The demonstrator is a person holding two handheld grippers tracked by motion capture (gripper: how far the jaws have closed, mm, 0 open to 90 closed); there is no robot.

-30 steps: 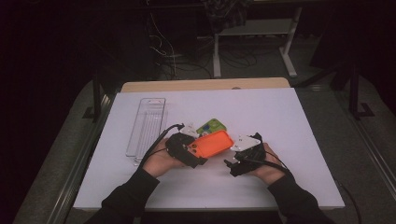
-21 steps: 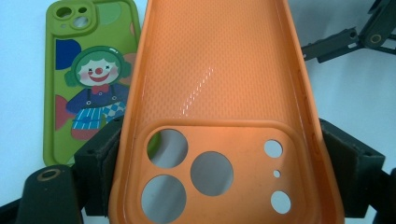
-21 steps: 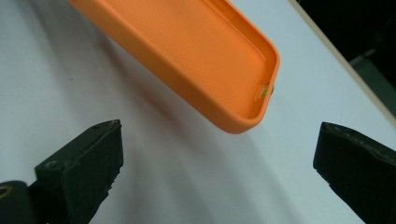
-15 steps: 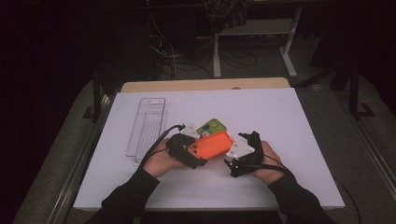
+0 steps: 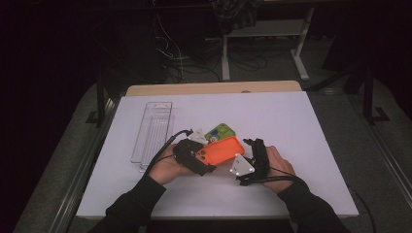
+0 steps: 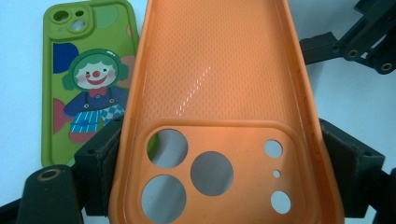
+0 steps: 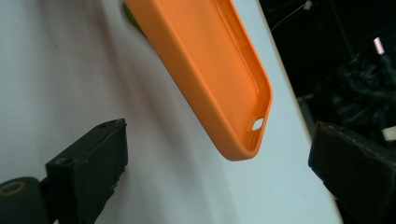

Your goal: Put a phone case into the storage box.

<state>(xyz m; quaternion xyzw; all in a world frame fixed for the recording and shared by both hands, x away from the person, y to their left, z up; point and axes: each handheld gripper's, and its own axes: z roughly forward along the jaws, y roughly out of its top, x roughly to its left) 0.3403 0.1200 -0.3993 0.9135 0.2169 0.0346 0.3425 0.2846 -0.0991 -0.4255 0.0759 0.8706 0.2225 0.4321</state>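
We clamp the left hand-held gripper (image 6: 219, 186) across the orange phone case (image 6: 219, 93); our right hand-held gripper (image 7: 219, 172), jaws apart, must close on its free end.

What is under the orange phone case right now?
Under the orange phone case, held by the left gripper, lies a green phone case with a clown picture on the white table. Its right side is covered; anything else beneath is hidden.

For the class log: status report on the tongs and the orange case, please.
Left tongs shut on orange case, camera end. Right tongs open, case's far end just ahead. Green clown case lies flat beside it.
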